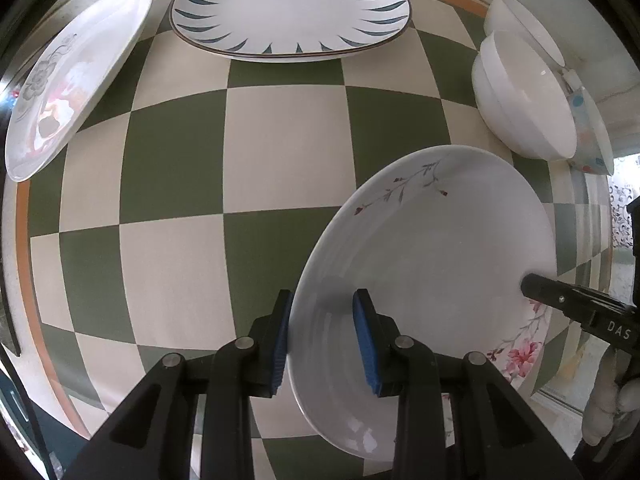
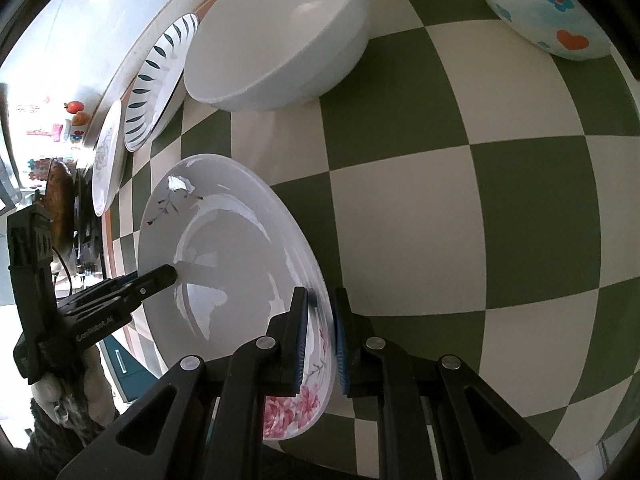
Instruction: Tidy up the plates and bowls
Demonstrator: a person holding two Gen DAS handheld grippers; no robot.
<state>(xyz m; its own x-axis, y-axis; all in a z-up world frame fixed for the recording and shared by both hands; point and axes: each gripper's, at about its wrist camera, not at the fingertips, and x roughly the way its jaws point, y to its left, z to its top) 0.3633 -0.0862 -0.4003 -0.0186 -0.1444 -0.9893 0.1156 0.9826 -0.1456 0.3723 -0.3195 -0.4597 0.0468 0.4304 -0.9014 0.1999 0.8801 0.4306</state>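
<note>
A white plate with pink flowers (image 1: 432, 248) is held between both grippers over the green-and-cream checkered table (image 1: 280, 148). My left gripper (image 1: 322, 336) straddles its near-left rim with a wide gap between the blue pads, so it looks open around the rim. My right gripper (image 2: 322, 332) is shut on the flowered rim of the same plate (image 2: 224, 248). Its tip shows in the left wrist view (image 1: 560, 300). The left gripper's tip shows in the right wrist view (image 2: 156, 280).
A blue-leaf patterned plate (image 1: 292, 8) lies at the far edge. A grey-flower plate (image 1: 72, 80) lies far left. White bowls (image 1: 524, 92) stand far right, with a dotted bowl (image 1: 588, 132) beside them. In the right wrist view a white bowl (image 2: 280, 32) and a flowered bowl (image 2: 540, 4) stand ahead.
</note>
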